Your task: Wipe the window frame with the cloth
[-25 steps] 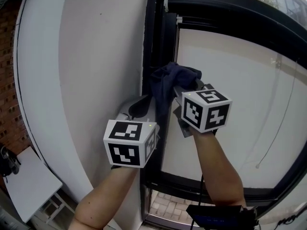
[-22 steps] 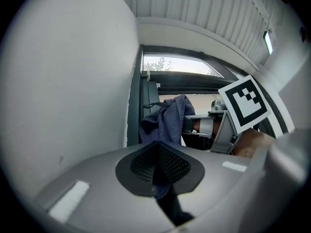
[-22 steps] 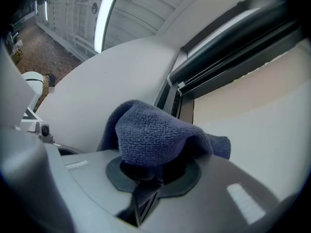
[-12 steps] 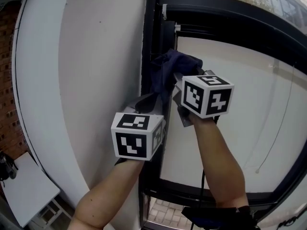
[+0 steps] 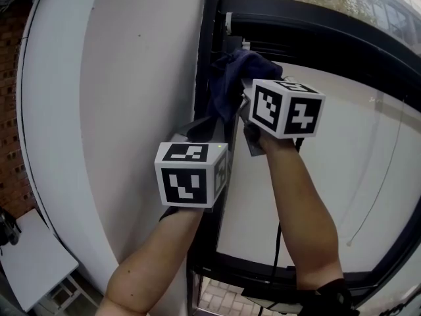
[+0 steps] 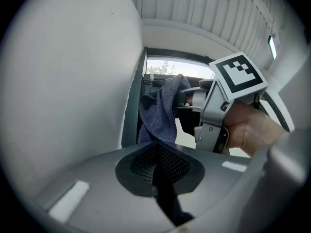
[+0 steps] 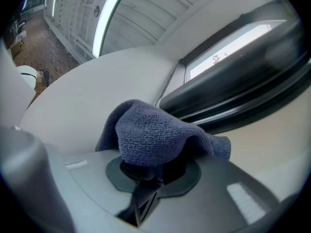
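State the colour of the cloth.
The cloth is dark blue; the right gripper view shows it best.

Right tongs (image 7: 149,171) clamped, raised above closed left tongs (image 6: 158,148).

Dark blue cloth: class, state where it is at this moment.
Head view, upper centre: the dark blue terry cloth is clamped in the right gripper and draped against the black window frame, its tail hanging to the left gripper.
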A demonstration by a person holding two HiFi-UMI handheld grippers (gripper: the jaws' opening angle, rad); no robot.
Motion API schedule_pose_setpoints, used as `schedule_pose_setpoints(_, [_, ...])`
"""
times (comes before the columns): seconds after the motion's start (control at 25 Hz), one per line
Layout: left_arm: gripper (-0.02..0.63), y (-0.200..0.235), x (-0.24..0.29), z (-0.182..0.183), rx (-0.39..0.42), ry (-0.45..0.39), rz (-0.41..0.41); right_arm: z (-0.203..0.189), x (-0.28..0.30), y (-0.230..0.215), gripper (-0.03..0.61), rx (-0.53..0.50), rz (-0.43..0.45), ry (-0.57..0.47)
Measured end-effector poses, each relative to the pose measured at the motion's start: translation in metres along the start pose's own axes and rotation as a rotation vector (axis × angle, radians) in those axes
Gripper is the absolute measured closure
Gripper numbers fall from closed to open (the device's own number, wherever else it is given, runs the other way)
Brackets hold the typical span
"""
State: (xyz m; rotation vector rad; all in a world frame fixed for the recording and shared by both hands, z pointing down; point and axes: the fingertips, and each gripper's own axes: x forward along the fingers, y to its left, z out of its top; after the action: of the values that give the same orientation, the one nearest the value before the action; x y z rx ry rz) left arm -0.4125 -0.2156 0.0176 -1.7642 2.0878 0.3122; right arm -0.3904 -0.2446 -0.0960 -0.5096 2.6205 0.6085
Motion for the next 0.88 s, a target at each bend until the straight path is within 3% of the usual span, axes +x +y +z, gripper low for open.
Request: schedule_pose_setpoints(0.88, [0.620,-0.006,0.003,0.022,0.053,-0.018,0.014,0.033,0.020,-0.015,0.532,0.054,-0.002,-0.037])
